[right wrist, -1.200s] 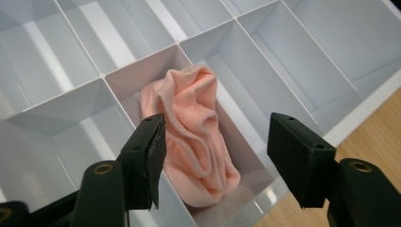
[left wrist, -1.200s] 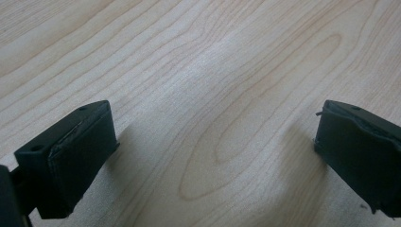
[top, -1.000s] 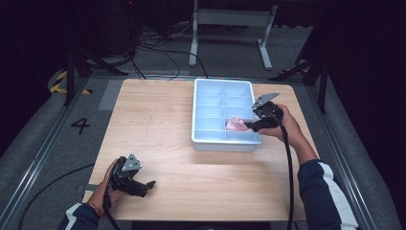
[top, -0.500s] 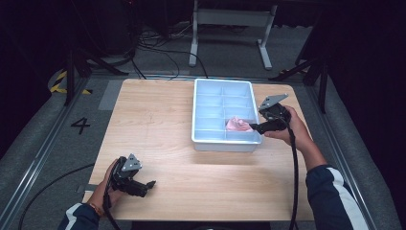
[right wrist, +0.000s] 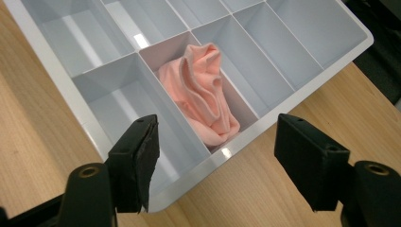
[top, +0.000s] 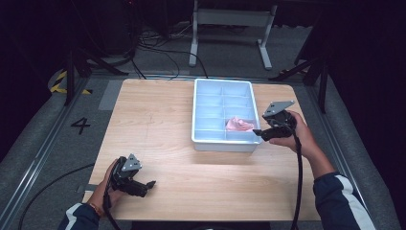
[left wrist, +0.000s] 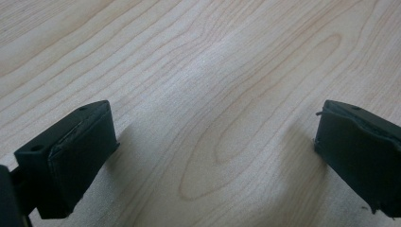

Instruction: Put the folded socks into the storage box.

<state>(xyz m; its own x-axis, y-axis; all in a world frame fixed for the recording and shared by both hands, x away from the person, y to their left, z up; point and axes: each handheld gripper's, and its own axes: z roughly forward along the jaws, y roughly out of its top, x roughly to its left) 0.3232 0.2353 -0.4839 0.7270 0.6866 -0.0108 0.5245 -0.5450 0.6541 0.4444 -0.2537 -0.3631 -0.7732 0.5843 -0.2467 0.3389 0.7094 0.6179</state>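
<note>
From the high view, a pale blue plastic divided tray sits on the light wooden table, set toward the right so the right hand can reach it easily. A crumpled pink cloth lies in a right-column compartment, one up from the near corner. The right gripper hangs just off the tray's right rim, its jaws parted and empty, placed as if the cloth has been let go. The left gripper rests low at the table's near left edge, well apart from the tray, parked out of the way.

In the left gripper view, the two black jaws stand wide apart over bare wood grain, holding nothing.

In the right gripper view, the jaws stand about half open with nothing between them; the pink cloth sits bunched inside its compartment, touching the divider walls, which keep it contained.
</note>
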